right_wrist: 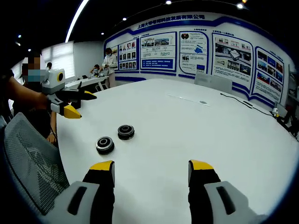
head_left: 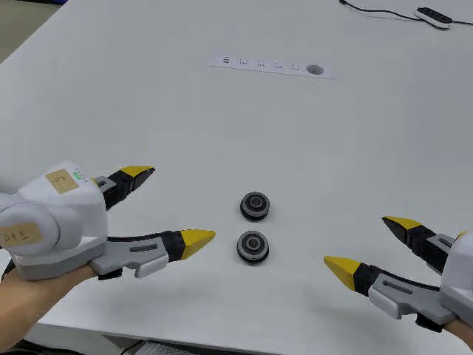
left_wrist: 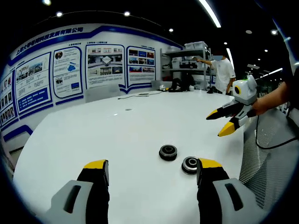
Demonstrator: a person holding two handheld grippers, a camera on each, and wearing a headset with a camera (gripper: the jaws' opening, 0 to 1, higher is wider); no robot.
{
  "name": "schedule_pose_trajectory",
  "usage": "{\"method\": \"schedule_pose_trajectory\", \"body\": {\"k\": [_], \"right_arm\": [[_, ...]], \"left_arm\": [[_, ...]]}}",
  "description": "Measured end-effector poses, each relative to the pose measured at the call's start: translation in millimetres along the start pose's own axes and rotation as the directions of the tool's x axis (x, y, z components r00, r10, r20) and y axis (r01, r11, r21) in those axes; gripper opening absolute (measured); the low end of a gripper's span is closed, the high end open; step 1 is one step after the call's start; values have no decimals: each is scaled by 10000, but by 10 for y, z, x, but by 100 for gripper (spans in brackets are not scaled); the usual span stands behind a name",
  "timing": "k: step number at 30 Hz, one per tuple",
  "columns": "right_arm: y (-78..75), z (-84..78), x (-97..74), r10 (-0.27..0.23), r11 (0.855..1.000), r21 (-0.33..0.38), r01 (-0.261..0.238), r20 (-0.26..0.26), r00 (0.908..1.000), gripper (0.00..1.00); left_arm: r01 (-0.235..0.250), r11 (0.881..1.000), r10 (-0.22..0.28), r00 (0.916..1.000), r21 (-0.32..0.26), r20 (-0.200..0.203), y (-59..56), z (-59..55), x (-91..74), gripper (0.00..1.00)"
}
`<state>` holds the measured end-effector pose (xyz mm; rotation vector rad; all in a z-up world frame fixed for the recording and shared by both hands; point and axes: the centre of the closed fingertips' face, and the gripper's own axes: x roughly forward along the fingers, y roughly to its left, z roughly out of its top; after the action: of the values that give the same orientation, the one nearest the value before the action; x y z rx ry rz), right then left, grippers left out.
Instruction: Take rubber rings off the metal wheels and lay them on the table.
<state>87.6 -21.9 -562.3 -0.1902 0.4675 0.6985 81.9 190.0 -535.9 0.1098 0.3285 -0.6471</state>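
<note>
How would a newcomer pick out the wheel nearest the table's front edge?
On the white table, two black-ringed metal wheels lie flat. The near wheel is closer to the person; the far wheel lies beyond it toward the power strip.

The left gripper (head_left: 181, 203) hovered with jaws spread wide. The right gripper (head_left: 356, 239) was likewise agape, facing it.
</note>
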Motion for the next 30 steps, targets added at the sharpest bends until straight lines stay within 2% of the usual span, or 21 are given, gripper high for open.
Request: {"method": "schedule_pose_trajectory", "body": {"k": [2,8,16,21,25,28,30], "right_arm": [[4,10,-4,27,10000,62,-27,43,10000,63],[7,4,-6,165,9997,182,-167,88,9998,58],[27,10,2,205,9987,453,-213,186,9996,56],[18,-50,-14,290,9980,566,-295,104,9995,54],[-4,-74,-33,245,9968,760,-251,83,9997,53],[-7,-76,-37,221,9956,913,-231,114,9997,53],[3,-76,-36,226,9948,991,-239,139,9996,53]], "left_arm": [[164,9999,-164,9998,41,85,-40,19,21,77],[574,9980,-574,9983,280,-17,-143,-2,79,72],[1366,9901,-1359,9905,320,-207,-347,-53,193,63],[1888,9814,-1878,9817,343,-310,-490,-59,295,59],[2412,9694,-2398,9702,452,-354,-613,-66,375,51],[2736,9606,-2702,9606,496,-650,-682,-123,427,46],[2830,9574,-2786,9576,582,-731,-705,-158,460,45]]}}
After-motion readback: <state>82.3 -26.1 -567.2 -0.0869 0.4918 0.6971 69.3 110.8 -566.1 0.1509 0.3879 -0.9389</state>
